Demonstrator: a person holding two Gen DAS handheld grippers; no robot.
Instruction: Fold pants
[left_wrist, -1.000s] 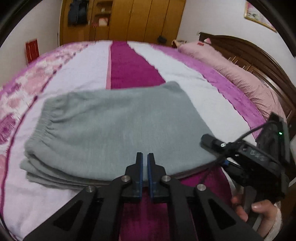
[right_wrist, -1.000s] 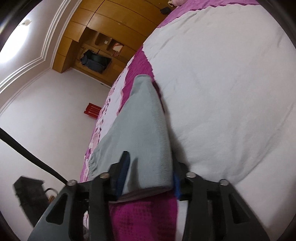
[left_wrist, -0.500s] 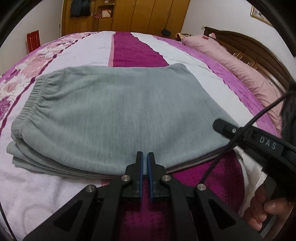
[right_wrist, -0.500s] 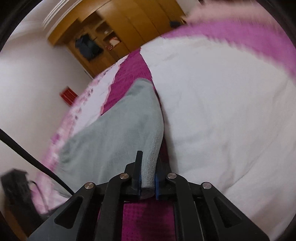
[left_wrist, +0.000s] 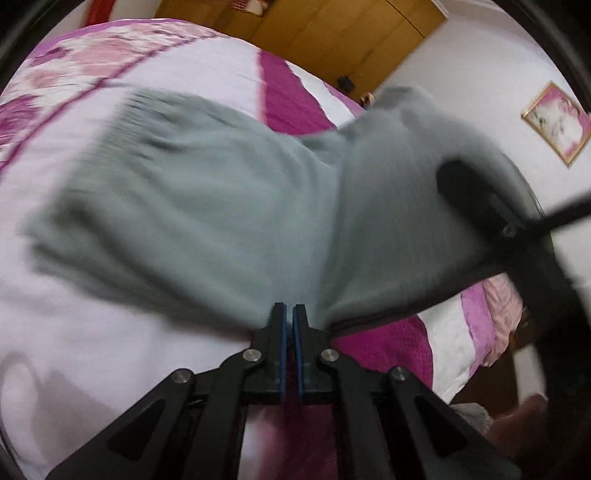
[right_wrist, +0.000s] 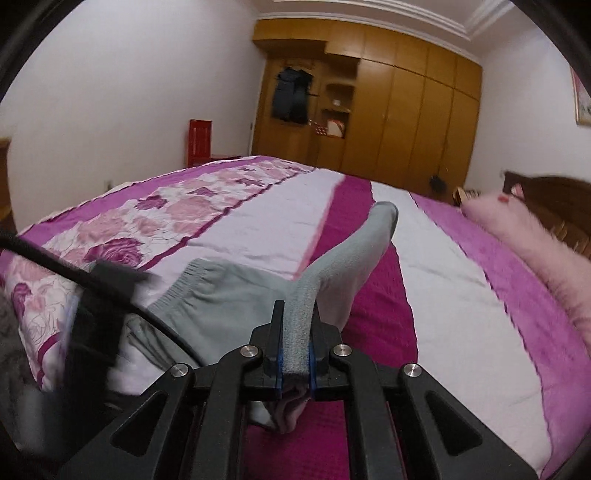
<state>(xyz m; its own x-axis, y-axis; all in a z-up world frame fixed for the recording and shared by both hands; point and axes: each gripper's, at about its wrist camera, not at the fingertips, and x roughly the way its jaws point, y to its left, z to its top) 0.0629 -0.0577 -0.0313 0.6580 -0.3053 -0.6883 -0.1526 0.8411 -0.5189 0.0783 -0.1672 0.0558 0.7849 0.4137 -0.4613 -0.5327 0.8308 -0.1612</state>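
Observation:
Grey folded pants lie on the bed, waistband to the left. My right gripper is shut on the thick right edge of the pants and holds it raised off the bed. In the left wrist view that raised edge stands up at the right, with the right gripper's black body behind it. My left gripper is shut at the pants' near edge; its jaws stand pressed together and I cannot tell whether cloth is between them. The left wrist view is blurred.
The bed has a purple, white and rose-patterned cover. A pink pillow and a wooden headboard are at the right. A wooden wardrobe stands behind the bed. A cable crosses the left.
My right gripper has lifted the right edge of the pants off the bed and levelled out. My left gripper has stayed shut at the near edge while its view tilted.

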